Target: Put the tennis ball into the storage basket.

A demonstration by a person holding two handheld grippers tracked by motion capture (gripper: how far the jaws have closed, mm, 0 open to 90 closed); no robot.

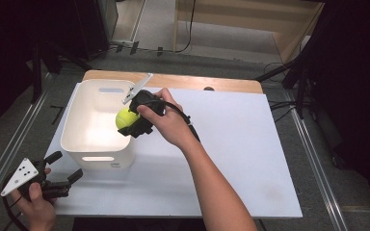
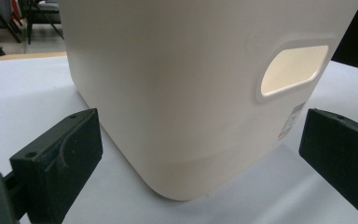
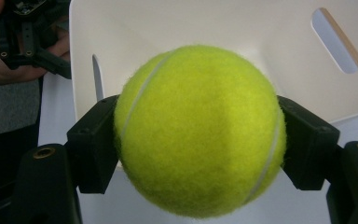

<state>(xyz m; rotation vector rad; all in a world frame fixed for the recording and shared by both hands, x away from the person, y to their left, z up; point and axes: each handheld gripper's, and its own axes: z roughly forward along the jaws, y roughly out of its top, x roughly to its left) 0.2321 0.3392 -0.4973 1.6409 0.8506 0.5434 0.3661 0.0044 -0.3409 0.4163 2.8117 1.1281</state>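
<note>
A yellow-green tennis ball (image 1: 125,118) (image 3: 200,130) is clamped between the jaws of my right gripper (image 1: 131,121) (image 3: 200,140). I hold it just above the right rim of a white plastic bin (image 1: 96,126) (image 3: 168,28). The bin stands at the left of the white board and looks bare inside. My left gripper (image 1: 63,169) (image 2: 200,149) rests near the table's front left corner, just in front of the bin's near wall (image 2: 191,84). Its jaws stand wide open with nothing between them.
The white board (image 1: 231,144) lies on a wooden table top (image 1: 221,83) and is bare to the right of the bin. Metal rails (image 1: 318,168) run along both sides of the table. Dark stands and cables (image 1: 294,82) crowd the floor beyond.
</note>
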